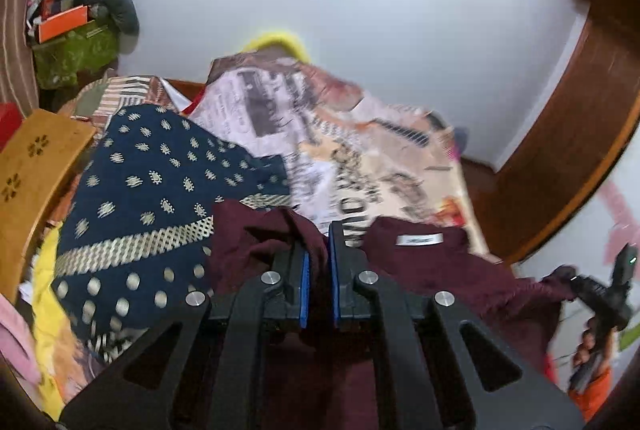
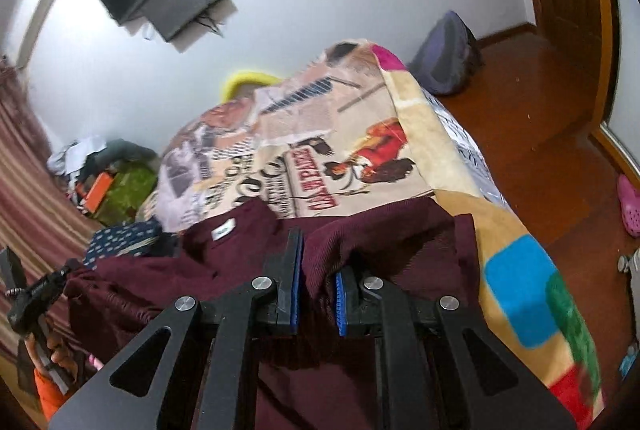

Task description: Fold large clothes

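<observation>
maroon garment (image 1: 432, 270) | white neck label up | bunched, spread across patterned bedspread (image 2: 360, 134) | both ends lifted

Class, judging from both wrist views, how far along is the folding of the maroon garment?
Done: the maroon garment lies on the printed blanket, label up.
In hand: the left claw and right claw each pinch a bunch of its cloth.
Left: no neat fold shows yet; the navy patterned cloth waits unfolded.
</observation>
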Demonstrator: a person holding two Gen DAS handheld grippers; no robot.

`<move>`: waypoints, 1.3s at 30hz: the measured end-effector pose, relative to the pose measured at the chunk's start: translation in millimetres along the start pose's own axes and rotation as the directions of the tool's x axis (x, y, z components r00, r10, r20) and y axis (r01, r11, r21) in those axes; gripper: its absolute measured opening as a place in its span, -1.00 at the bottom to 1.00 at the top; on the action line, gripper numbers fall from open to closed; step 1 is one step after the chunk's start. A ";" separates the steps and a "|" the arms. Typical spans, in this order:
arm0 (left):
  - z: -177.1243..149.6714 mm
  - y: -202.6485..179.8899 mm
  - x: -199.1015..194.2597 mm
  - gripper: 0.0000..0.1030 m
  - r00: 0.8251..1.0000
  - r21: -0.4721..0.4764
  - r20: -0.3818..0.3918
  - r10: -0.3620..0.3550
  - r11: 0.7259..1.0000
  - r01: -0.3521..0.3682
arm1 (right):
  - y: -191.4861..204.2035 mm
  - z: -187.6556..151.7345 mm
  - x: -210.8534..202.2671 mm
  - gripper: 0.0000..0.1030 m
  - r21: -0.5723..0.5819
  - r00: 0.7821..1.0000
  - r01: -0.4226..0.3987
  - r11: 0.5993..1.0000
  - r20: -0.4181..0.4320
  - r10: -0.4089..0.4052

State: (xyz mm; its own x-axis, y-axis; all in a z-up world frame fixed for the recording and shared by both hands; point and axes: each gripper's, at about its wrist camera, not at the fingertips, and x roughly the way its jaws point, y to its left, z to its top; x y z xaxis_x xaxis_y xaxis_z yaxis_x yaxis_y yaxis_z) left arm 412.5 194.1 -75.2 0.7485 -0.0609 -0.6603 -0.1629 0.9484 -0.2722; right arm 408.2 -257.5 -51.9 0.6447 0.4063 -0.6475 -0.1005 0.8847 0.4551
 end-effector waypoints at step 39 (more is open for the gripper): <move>-116.1 -49.3 -43.3 0.85 0.988 0.282 -0.078 0.137 0.953 -0.110 | 74.4 -102.7 -10.6 0.39 -0.493 0.940 0.141 0.859 -0.205 -0.272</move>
State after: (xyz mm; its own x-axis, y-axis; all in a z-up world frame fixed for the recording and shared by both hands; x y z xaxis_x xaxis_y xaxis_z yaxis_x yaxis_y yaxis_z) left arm 313.5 113.9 -114.4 0.6668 0.0451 -0.7439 -0.0559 0.9984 0.0104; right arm 316.1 -172.5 -73.9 0.4786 0.1883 -0.8576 -0.3687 0.9295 -0.0017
